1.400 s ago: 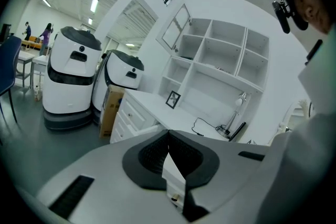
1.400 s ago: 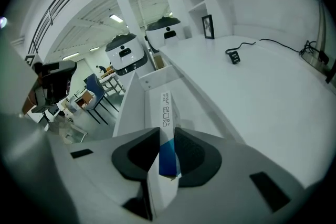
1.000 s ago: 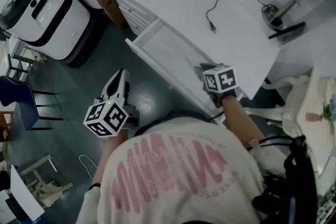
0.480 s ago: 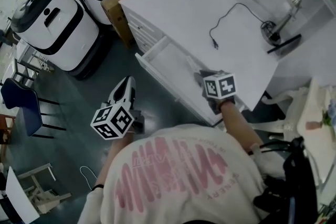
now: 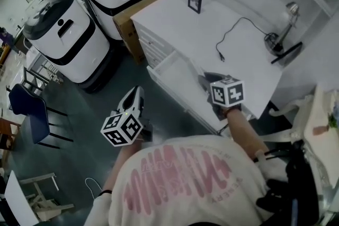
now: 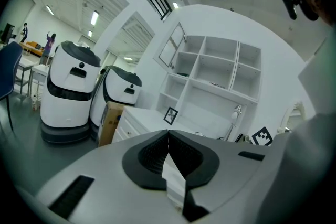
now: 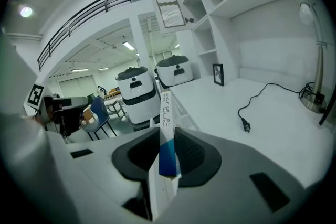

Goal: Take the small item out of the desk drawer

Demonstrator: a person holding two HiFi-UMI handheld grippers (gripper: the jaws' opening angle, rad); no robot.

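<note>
Small item: slim white-and-blue box [image 7: 166, 113], clamped edge-on between the pads of the right gripper [image 7: 167, 150], centre of the right gripper view, with the desk top [image 7: 226, 97] seen beyond it. In the head view this gripper is found centre-right, over the near end of the open drawer [image 5: 172, 69]; the box itself can't be made out there. Extraction is judged essentially done. Set-down is outstanding and the drawer is not shut. Left gripper [image 5: 135, 97], lower left of centre: jaws closed together, nothing held.

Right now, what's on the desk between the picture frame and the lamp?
Only a black power cord, trailing from the desk lamp with its plug free; toward the picture frame it's bare desktop. Head view.
</note>
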